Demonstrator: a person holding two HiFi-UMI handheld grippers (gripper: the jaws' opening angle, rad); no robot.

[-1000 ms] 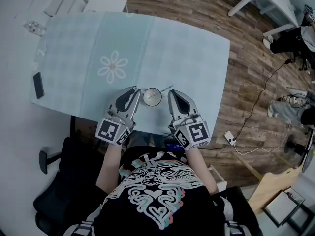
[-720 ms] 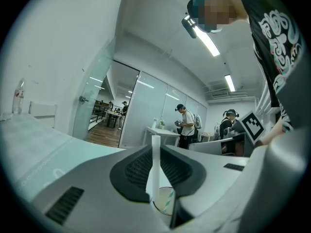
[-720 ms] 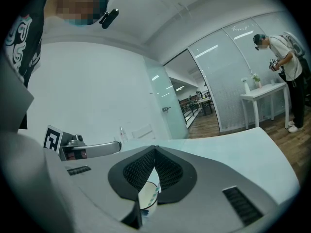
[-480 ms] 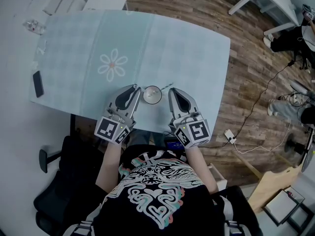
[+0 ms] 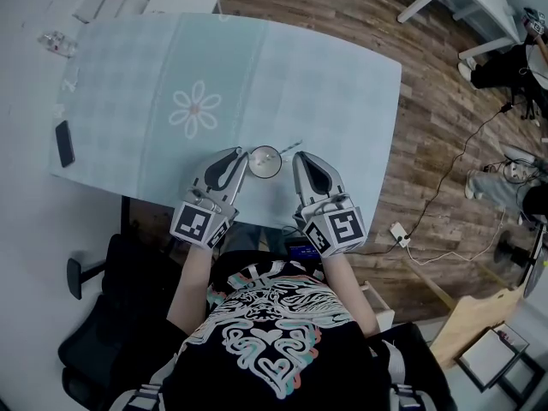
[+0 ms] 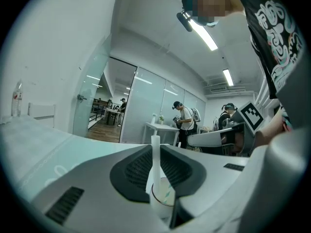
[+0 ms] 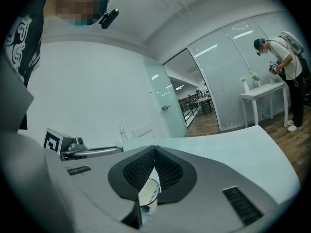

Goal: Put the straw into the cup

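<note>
A small white cup (image 5: 265, 162) stands near the table's front edge, between my two grippers. A thin white straw (image 5: 292, 148) sits in it, leaning over the rim toward the far right. My left gripper (image 5: 243, 157) is just left of the cup with its jaws together. In the left gripper view the straw (image 6: 155, 154) rises upright from the cup (image 6: 163, 200) beyond the jaw tips. My right gripper (image 5: 297, 160) is just right of the cup, jaws together, close to the straw's free end. The cup (image 7: 148, 196) shows below its jaw tips.
The pale table (image 5: 342, 84) bears a flower print (image 5: 195, 110). A dark phone (image 5: 64, 142) lies by its left edge and a clear bottle (image 5: 56, 43) at the far left corner. A black chair (image 5: 94, 281) stands below left. Cables (image 5: 445, 187) cross the wooden floor.
</note>
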